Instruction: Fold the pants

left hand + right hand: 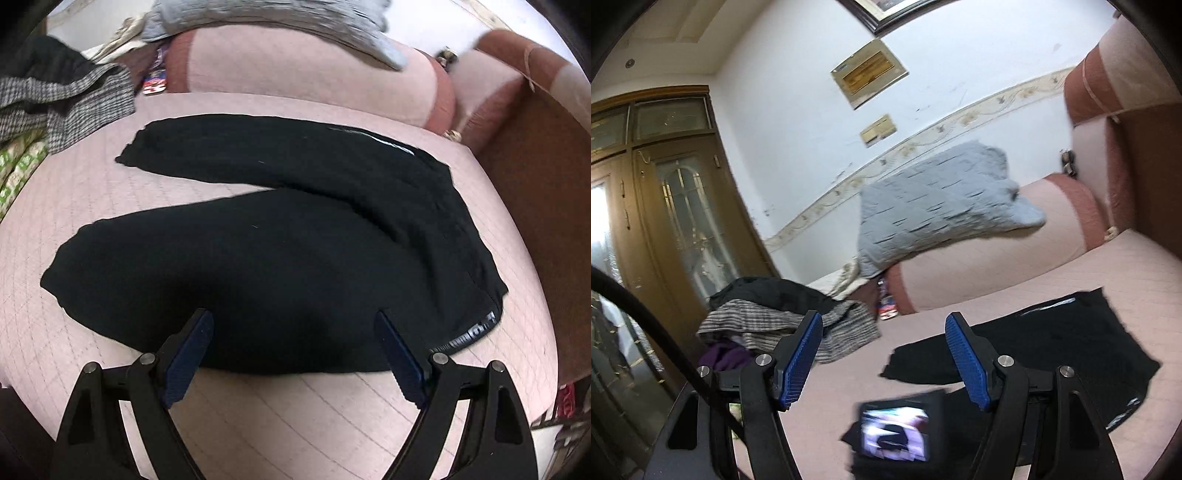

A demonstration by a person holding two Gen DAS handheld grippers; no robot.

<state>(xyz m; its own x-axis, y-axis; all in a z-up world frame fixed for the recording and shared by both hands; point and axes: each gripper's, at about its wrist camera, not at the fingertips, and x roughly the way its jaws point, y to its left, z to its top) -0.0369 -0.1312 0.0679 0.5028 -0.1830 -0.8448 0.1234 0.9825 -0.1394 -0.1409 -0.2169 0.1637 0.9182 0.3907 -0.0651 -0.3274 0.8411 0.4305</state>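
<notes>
Black pants [280,236] lie spread on the pink quilted bed [92,206], legs pointing left, waistband with white lettering [476,328] at the right. My left gripper [293,321] is open and empty, hovering over the near leg's lower edge. In the right wrist view, my right gripper [884,325] is open and empty, raised above the bed, with the pants [1034,343] below and to its right. The left gripper's camera screen [895,432] shows beneath it.
A pile of checked and dark clothes [62,99] sits at the bed's far left, also in the right wrist view [783,314]. A pink bolster [306,70] with a grey knitted cloth [938,206] lies along the back. A brown headboard [543,192] stands at the right. A wooden wardrobe [665,206] stands at the left.
</notes>
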